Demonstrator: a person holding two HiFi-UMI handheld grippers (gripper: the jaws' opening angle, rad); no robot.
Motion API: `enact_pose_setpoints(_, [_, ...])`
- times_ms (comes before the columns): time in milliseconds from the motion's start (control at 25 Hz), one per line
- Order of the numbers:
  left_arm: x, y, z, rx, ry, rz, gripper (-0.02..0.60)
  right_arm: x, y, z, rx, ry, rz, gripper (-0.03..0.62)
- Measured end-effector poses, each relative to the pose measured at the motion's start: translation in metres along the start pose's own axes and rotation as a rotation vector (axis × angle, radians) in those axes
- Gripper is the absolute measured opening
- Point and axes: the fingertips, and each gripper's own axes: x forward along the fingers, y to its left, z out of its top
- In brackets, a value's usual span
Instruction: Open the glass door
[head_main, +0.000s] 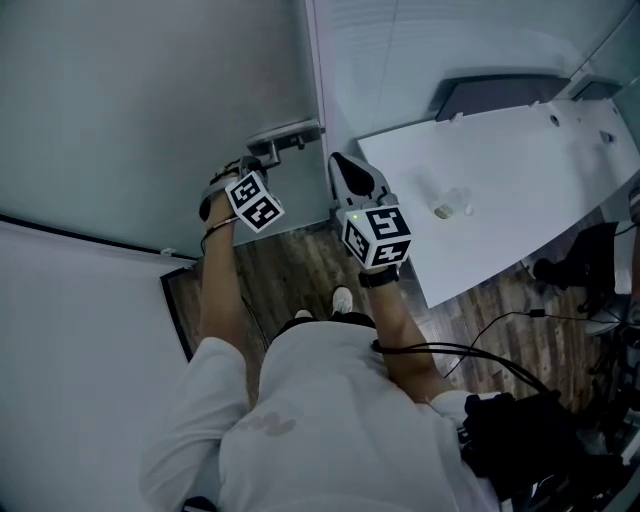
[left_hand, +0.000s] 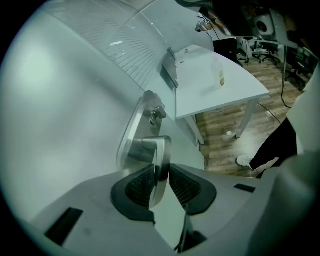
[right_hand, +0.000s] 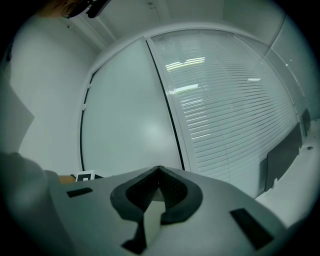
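The frosted glass door (head_main: 150, 100) fills the upper left of the head view, with a metal lever handle (head_main: 285, 133) at its right edge. My left gripper (head_main: 257, 168) reaches up to that handle. In the left gripper view the lever handle (left_hand: 159, 157) hangs downward between the ribbed pads, and my left gripper (left_hand: 161, 182) is shut on it. A thumb-turn lock (left_hand: 157, 114) sits on the handle plate above. My right gripper (head_main: 341, 165) is just right of the door edge, touching nothing. In its own view my right gripper (right_hand: 159, 171) is shut and empty, facing the glass door (right_hand: 130, 120).
A white table (head_main: 520, 170) stands close on the right with a small clear container (head_main: 450, 208) on it. A glass wall with slatted blinds (right_hand: 230, 110) adjoins the door. Black bags and cables (head_main: 520, 420) lie on the wood floor behind my right side.
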Motion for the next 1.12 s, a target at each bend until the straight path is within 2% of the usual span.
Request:
enact_pose_setpoints(280, [-0.012,-0.007,-0.004,0.103,-0.051,0.025,0.077,-0.011,0.025,-0.011,0.010,0.023,-0.048,-0.003])
enact_pose_setpoints(480, [-0.022,-0.023,-0.004,0.144,-0.091,0.028,0.077,-0.032,0.056,-0.015,-0.013,0.025,-0.077,-0.003])
enact_pose_setpoints(840, [-0.046,-0.050,-0.006,0.163,-0.150,0.028,0.077,-0.069,0.103,-0.021,-0.036,0.021,-0.158,-0.003])
enact_pose_setpoints(1120, [-0.065,-0.079,-0.013,0.192,-0.186,0.028,0.077,-0.120,0.128,-0.055,-0.037,0.068,-0.254,-0.003])
